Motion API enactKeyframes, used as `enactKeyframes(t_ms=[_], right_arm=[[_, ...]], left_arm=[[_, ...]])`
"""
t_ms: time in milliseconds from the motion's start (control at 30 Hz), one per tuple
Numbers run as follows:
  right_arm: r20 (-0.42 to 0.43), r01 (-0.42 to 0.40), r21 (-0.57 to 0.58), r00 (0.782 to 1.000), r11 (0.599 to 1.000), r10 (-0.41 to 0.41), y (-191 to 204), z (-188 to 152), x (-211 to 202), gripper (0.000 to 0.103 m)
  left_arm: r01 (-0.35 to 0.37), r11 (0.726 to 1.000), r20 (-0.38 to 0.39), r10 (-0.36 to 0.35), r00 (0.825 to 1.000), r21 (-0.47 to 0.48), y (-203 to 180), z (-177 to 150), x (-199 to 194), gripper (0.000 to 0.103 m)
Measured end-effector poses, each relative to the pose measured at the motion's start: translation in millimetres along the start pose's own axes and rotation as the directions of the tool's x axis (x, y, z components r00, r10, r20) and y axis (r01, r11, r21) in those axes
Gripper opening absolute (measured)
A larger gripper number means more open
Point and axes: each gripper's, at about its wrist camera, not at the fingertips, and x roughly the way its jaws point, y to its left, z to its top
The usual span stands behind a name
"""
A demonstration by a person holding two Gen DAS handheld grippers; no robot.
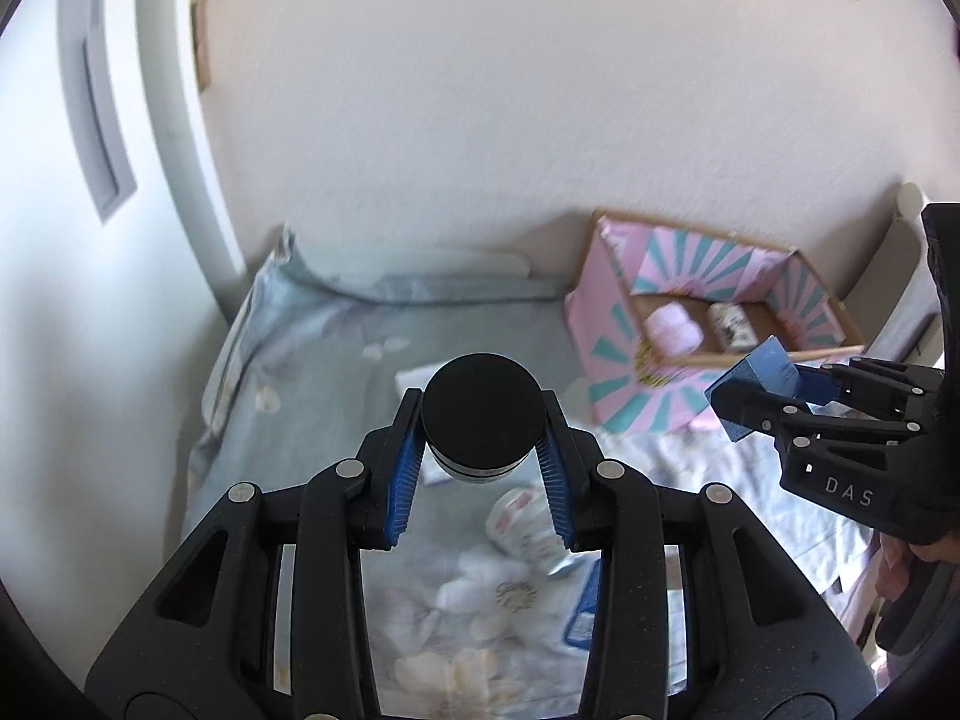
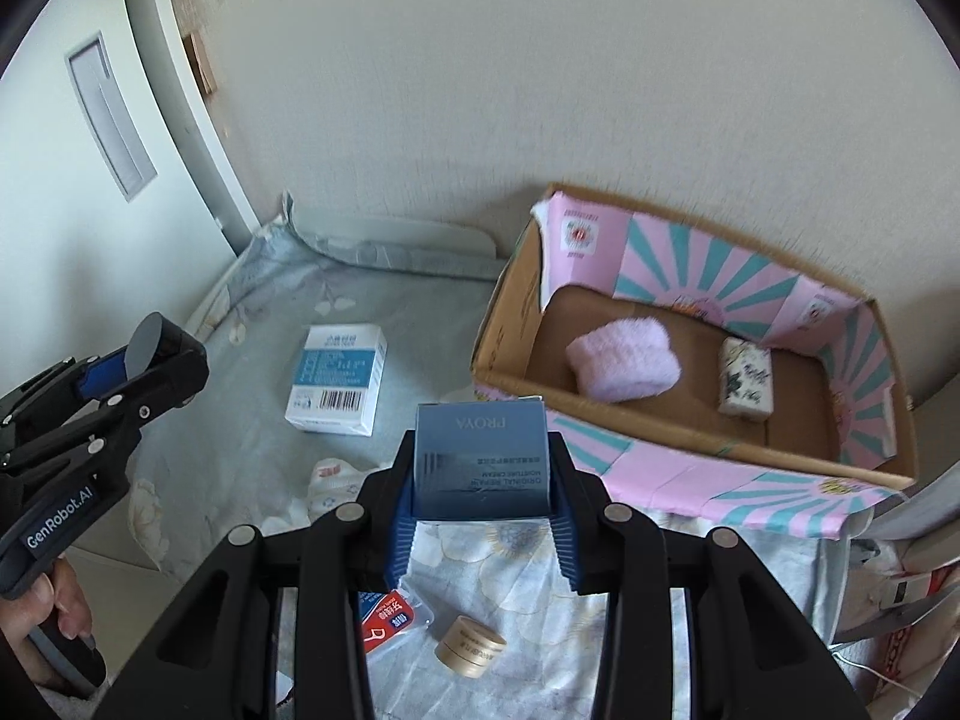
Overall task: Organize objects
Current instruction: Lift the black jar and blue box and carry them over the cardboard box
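Observation:
My left gripper (image 1: pixel 482 420) is shut on a black-lidded jar (image 1: pixel 480 405), held up above the bed. Seen from the right wrist, that same left gripper (image 2: pixel 153 354) sits at the left edge with a hand (image 2: pixel 57 606) on its handle. My right gripper (image 2: pixel 483 468) is shut on a blue cream box (image 2: pixel 483 456) near the front wall of the pink cardboard box (image 2: pixel 678 468). In the left wrist view the right gripper (image 1: pixel 765 387) holds the blue cream box (image 1: pixel 774 369) beside the pink cardboard box (image 1: pixel 606 348). Inside lie a pink fluffy cloth (image 2: pixel 624 360) and a small patterned white packet (image 2: pixel 746 387).
On the flowered bed sheet (image 2: pixel 252 438) lie a white and blue carton (image 2: pixel 339 378), a crumpled wrapper (image 2: pixel 330 483), a red and blue sachet (image 2: pixel 387 618) and a small gold jar (image 2: pixel 471 645). A wall (image 2: pixel 540 60) runs behind the bed, a white door frame (image 2: pixel 168 90) at left.

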Motion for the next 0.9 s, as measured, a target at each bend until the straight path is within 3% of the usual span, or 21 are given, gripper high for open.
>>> enactKeyframes(t_ms=[333,700,900], right_arm=[[0.087,0.057,0.070,0.994,0.996,-0.063,-40.6,3.7,-62.3,0.035],[0.131,0.126,0.190,0.980,0.974,-0.153,-96.3,-19.9,-113.6,0.035],[0.127,0.142,0.242,0.976,0.960,-0.176,-115.1,-33.1,-126.0,0.035]], left_arm=[[0.084,0.993,0.042,-0.087,0.995,0.083,-60.2,29.1,-20.9,0.033],[0.199,0.961,0.031,-0.209,0.977,0.193,-132.7,28.6,-29.0,0.033],[0.244,0.952,-0.016,-0.245,0.969,0.184,-153.4,21.2,-24.0,0.033]])
